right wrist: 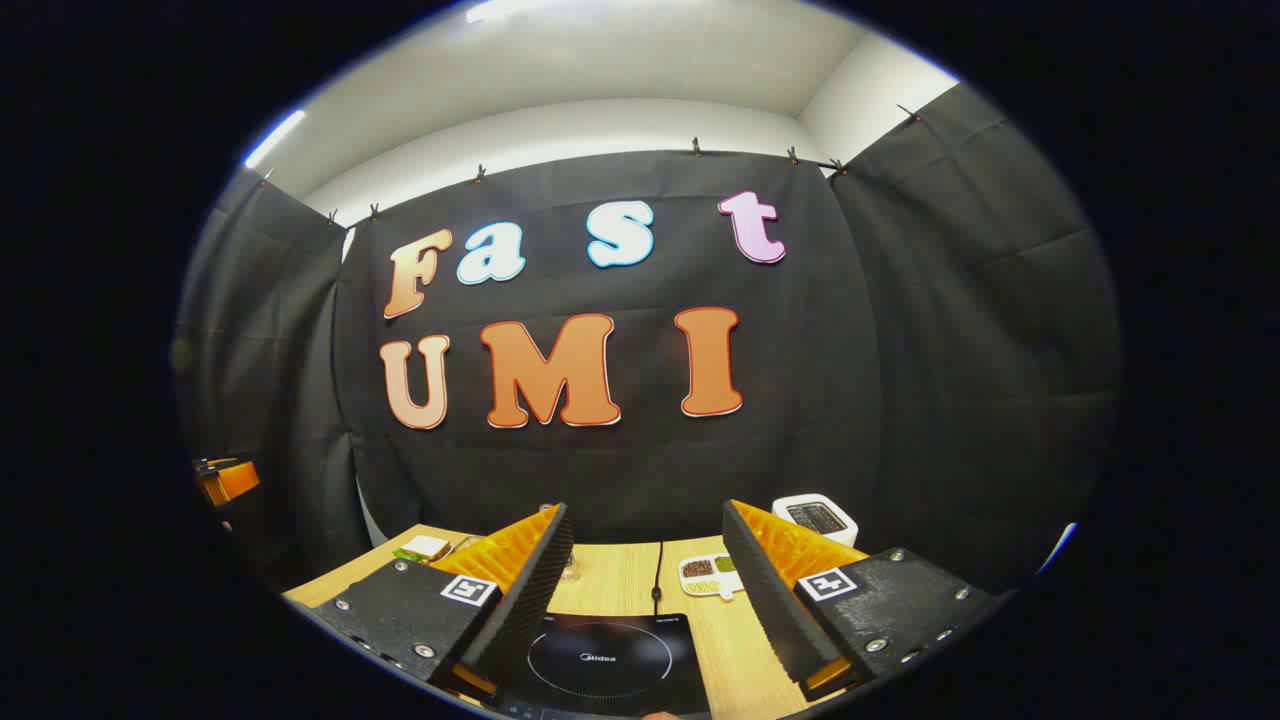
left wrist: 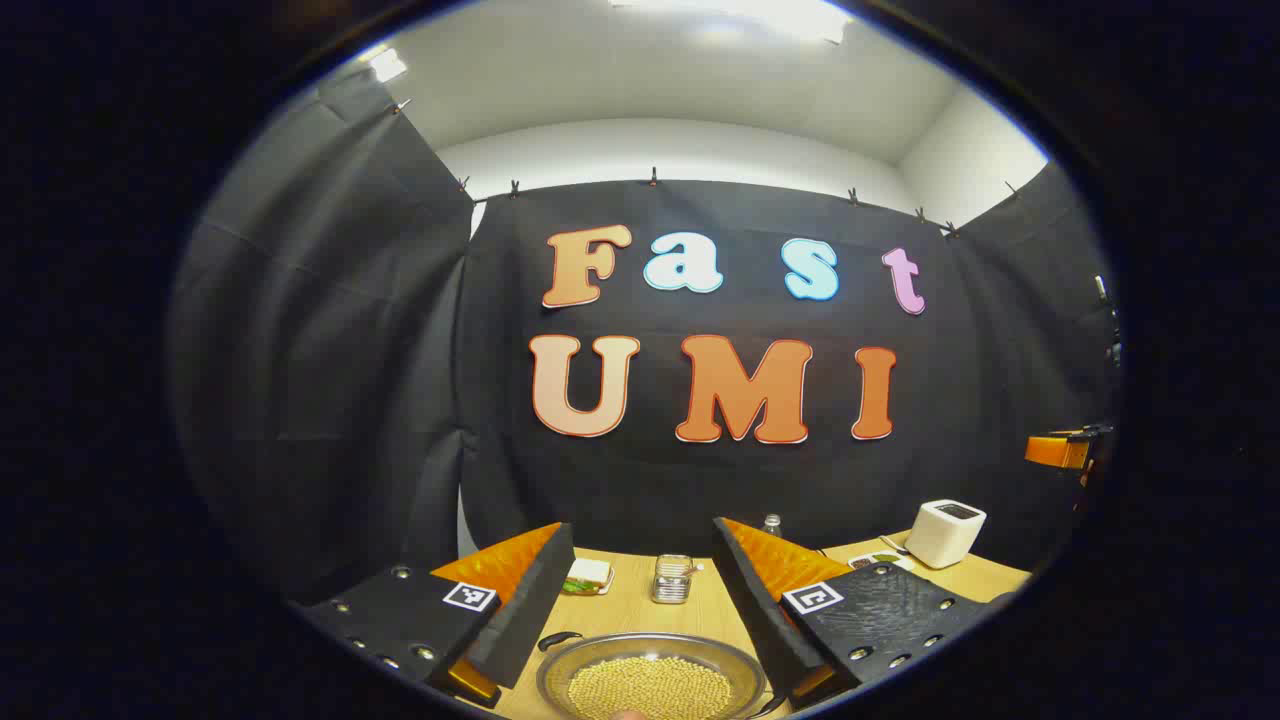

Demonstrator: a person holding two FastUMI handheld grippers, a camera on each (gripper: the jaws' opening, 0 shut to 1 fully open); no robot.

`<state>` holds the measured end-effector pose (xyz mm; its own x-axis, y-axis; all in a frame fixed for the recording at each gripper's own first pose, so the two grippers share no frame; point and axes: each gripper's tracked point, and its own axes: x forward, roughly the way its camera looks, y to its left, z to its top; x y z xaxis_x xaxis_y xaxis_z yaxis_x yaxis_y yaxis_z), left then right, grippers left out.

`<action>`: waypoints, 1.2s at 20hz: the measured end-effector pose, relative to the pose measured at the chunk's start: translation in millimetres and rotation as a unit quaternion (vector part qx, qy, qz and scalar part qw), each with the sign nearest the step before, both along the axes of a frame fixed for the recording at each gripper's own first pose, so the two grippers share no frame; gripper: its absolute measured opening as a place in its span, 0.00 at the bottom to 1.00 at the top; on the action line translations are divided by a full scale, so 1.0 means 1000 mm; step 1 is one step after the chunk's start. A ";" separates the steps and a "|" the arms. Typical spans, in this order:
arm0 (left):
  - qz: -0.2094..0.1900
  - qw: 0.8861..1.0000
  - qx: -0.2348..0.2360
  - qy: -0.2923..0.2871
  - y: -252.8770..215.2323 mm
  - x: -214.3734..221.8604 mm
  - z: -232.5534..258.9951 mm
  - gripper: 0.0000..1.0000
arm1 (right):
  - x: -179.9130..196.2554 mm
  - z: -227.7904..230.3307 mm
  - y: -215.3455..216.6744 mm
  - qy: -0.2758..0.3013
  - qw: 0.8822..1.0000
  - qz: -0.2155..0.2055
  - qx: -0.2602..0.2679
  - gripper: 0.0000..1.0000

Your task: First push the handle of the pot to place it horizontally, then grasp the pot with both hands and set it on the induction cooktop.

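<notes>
On the light wooden table [left wrist: 630, 610], the shallow round metal pot [left wrist: 650, 680] filled with small yellow beans sits just below the left gripper [left wrist: 640, 590], whose jaws stand wide apart and hold nothing. The right gripper [right wrist: 645, 590], equally spread and empty, hangs over the flat black induction cooktop [right wrist: 610, 660]. Loaded like this the pot probably handles heavy and spill-prone, its metal slick, so the short dark handle [left wrist: 560, 638] and opposite rim look the surest holds.

Pot [left wrist: 650, 680] on counter [left wrist: 625, 610], jar [left wrist: 672, 578] behind it; induction cooktop [right wrist: 605, 660] on counter, divided dish [right wrist: 710, 575] behind-right.
</notes>
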<state>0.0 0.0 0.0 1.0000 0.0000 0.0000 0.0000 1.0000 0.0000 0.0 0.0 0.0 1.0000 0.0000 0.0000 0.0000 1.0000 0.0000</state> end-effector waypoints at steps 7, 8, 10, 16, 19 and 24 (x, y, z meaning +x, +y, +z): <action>-0.035 0.999 -0.017 0.013 -0.026 0.008 -0.004 0.88 | -0.003 0.003 -0.027 0.000 1.000 -0.029 -0.004 0.94; -0.038 0.999 -0.017 0.014 -0.028 0.009 -0.004 0.89 | -0.005 0.004 -0.029 -0.002 1.000 -0.030 -0.005 0.94; -0.039 0.999 -0.015 0.013 -0.029 0.008 0.000 0.89 | -0.005 0.005 -0.027 -0.004 1.000 -0.027 -0.008 0.94; -0.035 0.999 0.005 0.010 -0.029 0.003 0.008 0.88 | -0.005 0.001 -0.026 0.005 1.000 -0.021 -0.018 0.94; -0.037 0.999 0.008 0.007 -0.032 0.001 0.011 0.89 | -0.007 0.002 -0.024 0.005 1.000 -0.017 -0.016 0.94; -0.043 0.999 0.017 0.016 -0.035 -0.005 0.007 0.89 | -0.013 0.003 -0.028 0.002 1.000 -0.019 -0.024 0.94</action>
<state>-4.6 -35.1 6.8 0.9958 -0.0852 -0.0340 0.0863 0.9958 0.0318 -13.3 -27.7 3.4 0.9993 -0.0385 -0.0038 0.0383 0.9981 -0.0477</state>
